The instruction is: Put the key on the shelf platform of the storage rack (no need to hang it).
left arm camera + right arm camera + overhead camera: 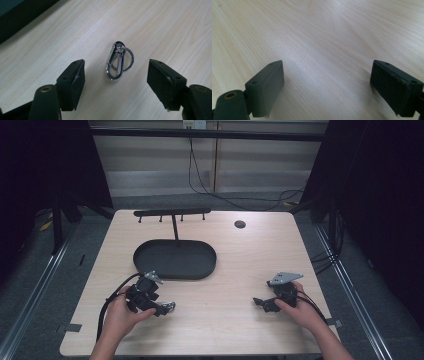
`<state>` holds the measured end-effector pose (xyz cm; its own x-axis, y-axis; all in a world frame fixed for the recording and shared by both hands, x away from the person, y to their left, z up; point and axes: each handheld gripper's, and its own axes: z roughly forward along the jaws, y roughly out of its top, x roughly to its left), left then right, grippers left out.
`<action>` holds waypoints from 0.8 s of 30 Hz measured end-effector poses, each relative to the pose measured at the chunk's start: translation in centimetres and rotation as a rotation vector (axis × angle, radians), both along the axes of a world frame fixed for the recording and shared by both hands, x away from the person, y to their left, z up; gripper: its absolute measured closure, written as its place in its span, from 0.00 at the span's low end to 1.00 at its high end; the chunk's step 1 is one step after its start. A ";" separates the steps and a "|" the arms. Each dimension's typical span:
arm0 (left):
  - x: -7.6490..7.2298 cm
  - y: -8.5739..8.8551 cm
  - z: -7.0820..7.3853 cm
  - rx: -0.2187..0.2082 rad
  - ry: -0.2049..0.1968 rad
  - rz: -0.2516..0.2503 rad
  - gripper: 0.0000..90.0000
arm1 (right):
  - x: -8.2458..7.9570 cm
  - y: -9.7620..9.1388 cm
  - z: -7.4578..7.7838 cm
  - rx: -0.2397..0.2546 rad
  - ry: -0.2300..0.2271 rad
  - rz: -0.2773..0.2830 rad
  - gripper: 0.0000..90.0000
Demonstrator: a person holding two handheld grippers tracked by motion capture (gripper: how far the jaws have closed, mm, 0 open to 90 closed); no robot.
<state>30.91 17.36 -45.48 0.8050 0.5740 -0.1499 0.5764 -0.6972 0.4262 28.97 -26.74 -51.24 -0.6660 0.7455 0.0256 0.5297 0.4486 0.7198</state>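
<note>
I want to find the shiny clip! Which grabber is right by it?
The left gripper: the carabiner lies on the table between its open jaws. The right gripper has bare wood ahead.

tray (150,262): on the bench (240,265), far-middle
rack (172,213): right behind the tray
carabiner (170,307): in front of the tray, left of centre

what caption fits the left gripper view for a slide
Left gripper open above a silver carabiner clip with key ring, lying on the wooden table.
</note>
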 end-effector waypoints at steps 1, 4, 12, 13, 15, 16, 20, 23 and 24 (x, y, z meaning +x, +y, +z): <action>0.0 0.0 0.0 0.000 0.000 0.000 0.35 | 0.0 0.0 0.0 0.000 0.000 0.000 0.13; 0.3 -0.5 -0.3 0.051 -0.001 -0.012 0.38 | 0.0 0.0 0.0 0.000 0.000 0.000 0.13; 0.4 -0.9 -0.2 0.042 -0.026 -0.026 0.48 | 0.0 0.0 0.0 0.000 0.000 -0.001 0.13; 0.4 -1.0 -0.2 0.046 -0.024 -0.024 0.50 | 0.0 0.0 0.0 0.000 0.000 0.000 0.13; 0.5 -1.2 -0.3 0.061 -0.002 -0.031 0.51 | 0.0 0.0 0.0 0.000 0.000 -0.001 0.13; 0.5 -1.3 -0.4 0.075 0.006 -0.027 0.51 | 0.0 0.0 0.0 0.000 0.000 -0.001 0.13; 0.5 -1.9 -0.6 0.105 0.020 -0.050 0.57 | 0.0 0.0 0.0 0.000 0.000 -0.001 0.13; 0.5 -2.4 -0.6 0.130 0.025 -0.063 0.61 | 0.0 0.0 0.0 0.000 0.000 -0.001 0.13; 0.5 -2.5 -0.7 0.136 0.026 -0.066 0.61 | 0.0 0.0 0.0 0.000 0.000 0.000 0.13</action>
